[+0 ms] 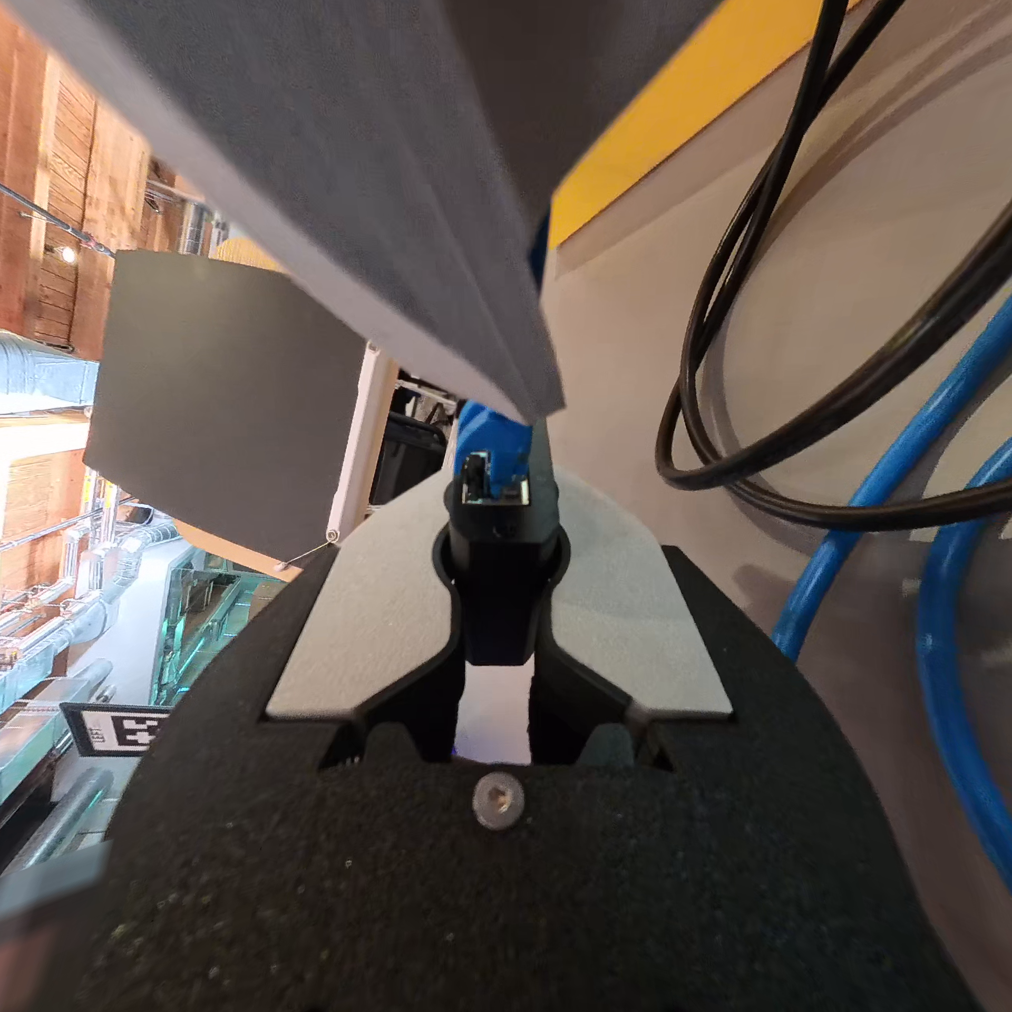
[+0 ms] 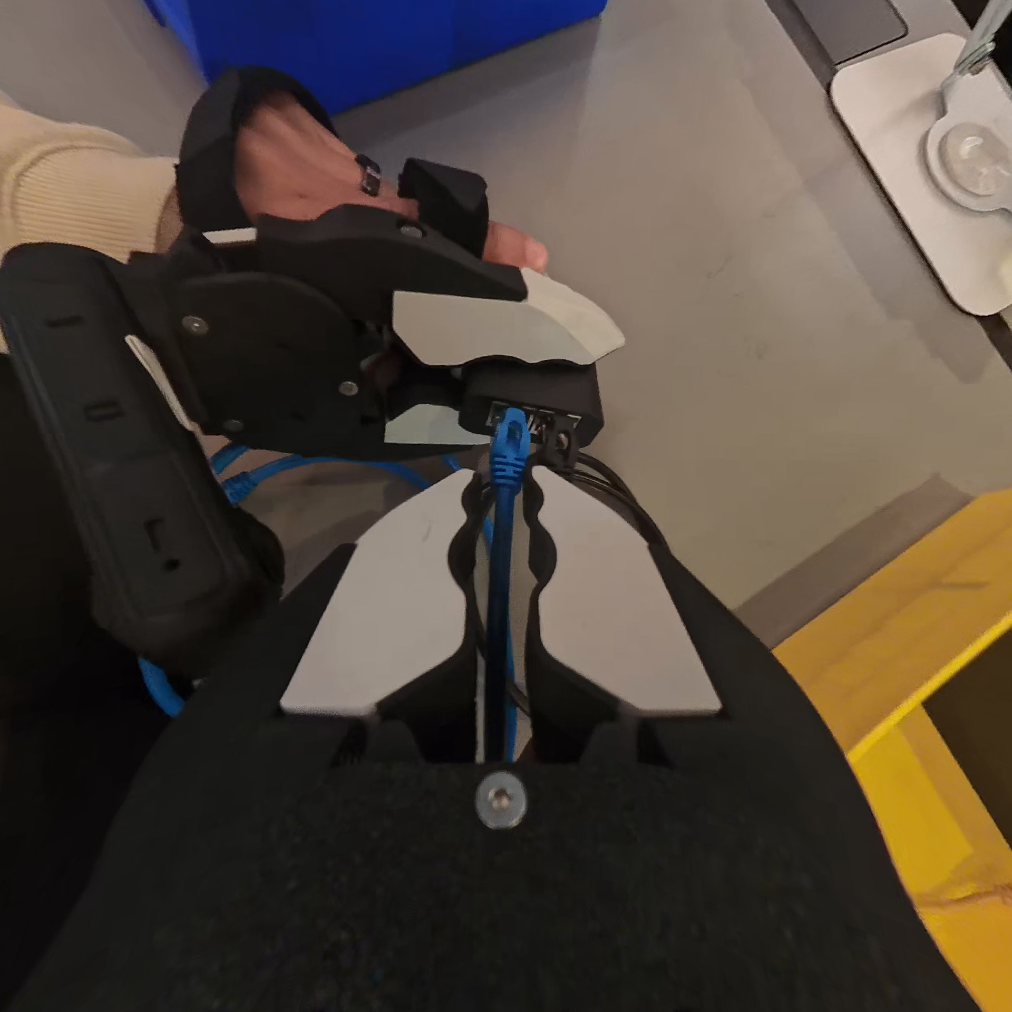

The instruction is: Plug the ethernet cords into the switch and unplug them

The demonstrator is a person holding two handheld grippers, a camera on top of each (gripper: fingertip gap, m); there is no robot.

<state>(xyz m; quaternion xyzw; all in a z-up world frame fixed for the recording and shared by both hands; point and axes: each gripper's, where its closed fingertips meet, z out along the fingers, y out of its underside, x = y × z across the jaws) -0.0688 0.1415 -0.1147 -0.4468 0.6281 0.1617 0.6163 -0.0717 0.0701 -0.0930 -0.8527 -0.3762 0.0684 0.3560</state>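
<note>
Left gripper [image 2: 525, 378] jaws clamp the small, light black switch [image 2: 539, 402]; right gripper [image 2: 501, 482] jaws pinch the limp blue ethernet cord [image 2: 501, 553] behind its stiff boot, the best hold

Blue cord [image 2: 501, 575] end inside switch [image 2: 547, 386]

Grey tabletop [image 2: 739, 285] spreads ahead of and to the right of the right gripper, matte, lightly scuffed. Blue bin [image 2: 383, 38] at the far edge, ahead-left of it. Yellow box [image 2: 903, 684] near right, open-topped, rim bright, interior dark. White tray [image 2: 898, 180] far right, something clear and glassy resting on it; kind unclear.

Left wrist view, tilted: grey panel [image 1: 339, 164] close above the left gripper. Second dark grey panel [image 1: 219, 394] to its left. Beyond, wooden plank wall [image 1: 55, 191], one small lamp [image 1: 67, 253] lit. Silver ducting [image 1: 38, 372] far left. Light warm, indoor.
</note>
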